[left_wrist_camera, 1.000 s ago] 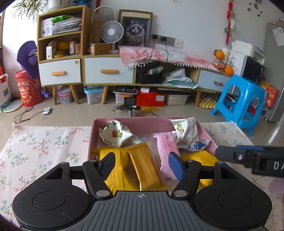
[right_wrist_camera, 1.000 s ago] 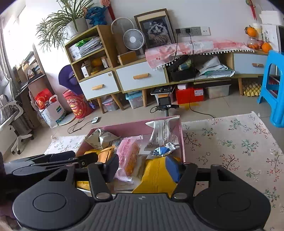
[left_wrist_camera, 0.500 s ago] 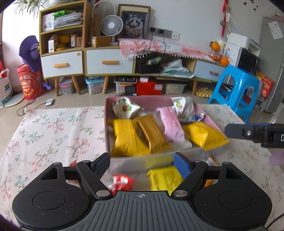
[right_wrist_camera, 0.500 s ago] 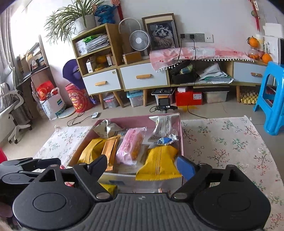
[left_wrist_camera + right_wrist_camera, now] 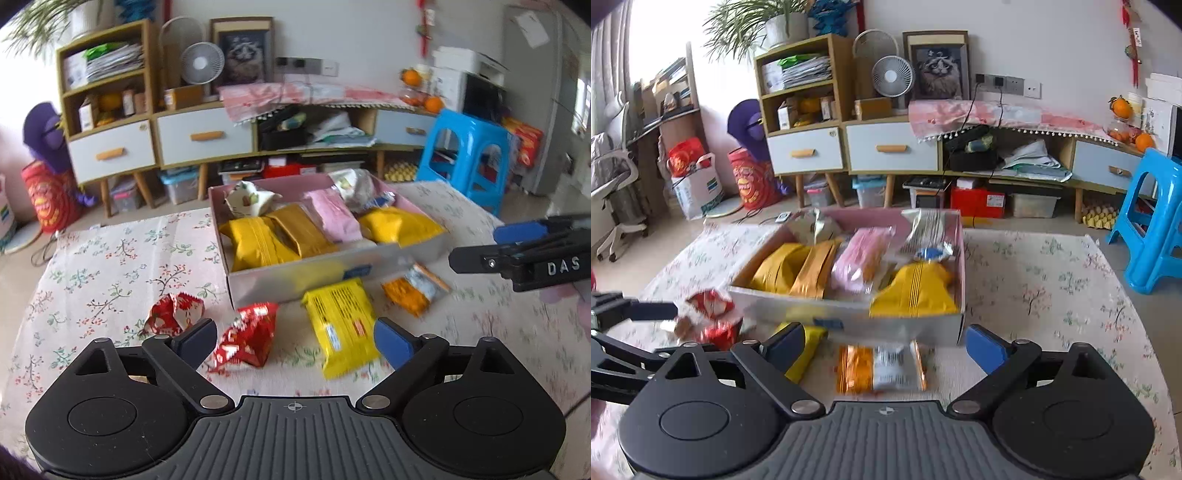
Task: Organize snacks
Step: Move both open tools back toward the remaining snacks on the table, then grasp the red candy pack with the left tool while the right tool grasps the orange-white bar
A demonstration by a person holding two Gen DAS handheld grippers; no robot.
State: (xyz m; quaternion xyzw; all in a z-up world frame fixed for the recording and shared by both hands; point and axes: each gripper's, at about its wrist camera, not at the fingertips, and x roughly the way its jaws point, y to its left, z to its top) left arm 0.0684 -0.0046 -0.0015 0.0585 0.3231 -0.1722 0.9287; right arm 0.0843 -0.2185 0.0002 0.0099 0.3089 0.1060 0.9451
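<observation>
four loose packets [image 5: 338, 325] lie on the cloth just in front of the full box [image 5: 332, 271]. both the left gripper [image 5: 291, 341] and right gripper [image 5: 884, 345], jaws just spread wide, hold nothing. crinkly wrappers could slip, or overstuffing could spill the box.

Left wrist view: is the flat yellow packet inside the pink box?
No, the flat yellow packet lies on the floral cloth in front of the pink box.

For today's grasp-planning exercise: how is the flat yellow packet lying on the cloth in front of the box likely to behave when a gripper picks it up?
The yellow packet looks like a thin sealed wrapper, so it is probably light and may bend or crinkle. Its glossy film could be slippery. Lying flat on the tablecloth, it should slide, not roll.
</observation>
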